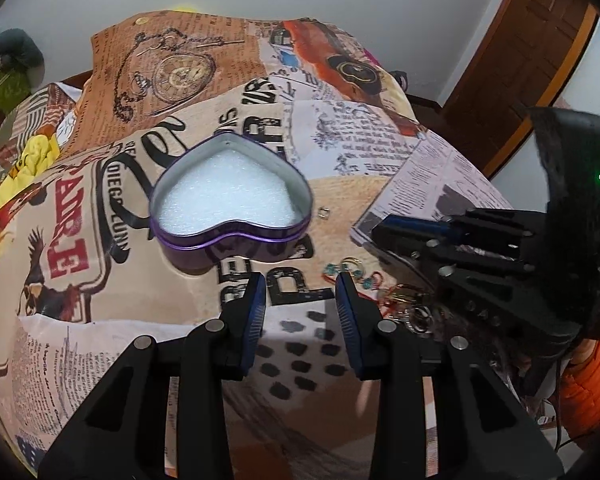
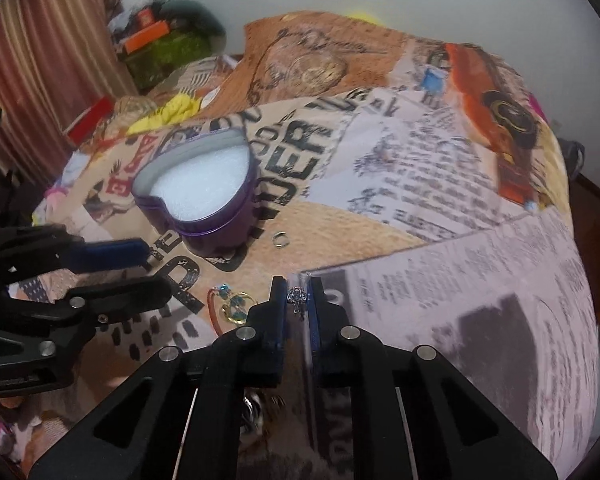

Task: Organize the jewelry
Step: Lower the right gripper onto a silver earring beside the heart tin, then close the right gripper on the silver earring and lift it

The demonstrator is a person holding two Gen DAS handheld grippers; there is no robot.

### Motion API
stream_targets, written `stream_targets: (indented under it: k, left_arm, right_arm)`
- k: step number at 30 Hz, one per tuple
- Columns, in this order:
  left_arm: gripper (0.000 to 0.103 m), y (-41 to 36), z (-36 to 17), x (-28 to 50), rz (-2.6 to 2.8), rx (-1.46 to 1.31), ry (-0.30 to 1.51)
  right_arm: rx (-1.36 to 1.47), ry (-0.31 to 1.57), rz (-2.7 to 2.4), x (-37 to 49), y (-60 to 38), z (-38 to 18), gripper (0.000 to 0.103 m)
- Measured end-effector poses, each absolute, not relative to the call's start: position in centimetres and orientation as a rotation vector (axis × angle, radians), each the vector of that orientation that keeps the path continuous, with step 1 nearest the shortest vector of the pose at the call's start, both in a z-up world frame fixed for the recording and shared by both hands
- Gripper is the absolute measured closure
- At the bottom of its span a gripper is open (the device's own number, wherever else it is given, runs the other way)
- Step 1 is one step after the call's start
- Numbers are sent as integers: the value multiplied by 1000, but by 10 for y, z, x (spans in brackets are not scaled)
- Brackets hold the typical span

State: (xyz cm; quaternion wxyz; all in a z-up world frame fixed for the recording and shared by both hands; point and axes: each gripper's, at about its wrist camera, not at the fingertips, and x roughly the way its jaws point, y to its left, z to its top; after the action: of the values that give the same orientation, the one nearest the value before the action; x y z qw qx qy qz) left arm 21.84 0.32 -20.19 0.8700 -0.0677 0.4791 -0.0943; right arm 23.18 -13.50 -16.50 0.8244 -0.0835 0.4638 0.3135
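A purple heart-shaped tin (image 1: 232, 236) (image 2: 204, 216) lined with white foam stands open on the printed bedspread. My right gripper (image 2: 298, 300) is shut on a small silver ornate ring (image 2: 297, 297), held just above the cloth. My left gripper (image 1: 300, 292) hovers open and holds nothing, just in front of the tin. A gold and turquoise bracelet with red cord (image 1: 354, 272) (image 2: 234, 304) lies between the two grippers. A plain small ring (image 1: 324, 212) (image 2: 279, 239) lies right of the tin. More tangled jewelry (image 1: 414, 308) sits under the right gripper.
The bedspread (image 1: 380, 152) covers a bed that drops off at the right toward a wooden door (image 1: 540, 40). Yellow cloth (image 2: 172, 114), boxes and clutter lie at the far left by a striped curtain (image 2: 48, 52). An orange sleeve (image 1: 588, 384) shows at lower right.
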Motion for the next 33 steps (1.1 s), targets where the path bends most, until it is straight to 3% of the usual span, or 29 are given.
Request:
stream_targets:
  k: [11,19,33]
  left_arm:
    - [67,-31,-199,224,-260,-67,999]
    - [78,-37,-210,239,-257,-83,1051]
    - [79,-43,-216,244,-193,-35,1066]
  right_arm:
    - [-84,922,608,215,-176,-145,94]
    - [-74,899,624,207,-179,-148,94]
    - [-54,883,632,203,-185,-151,94]
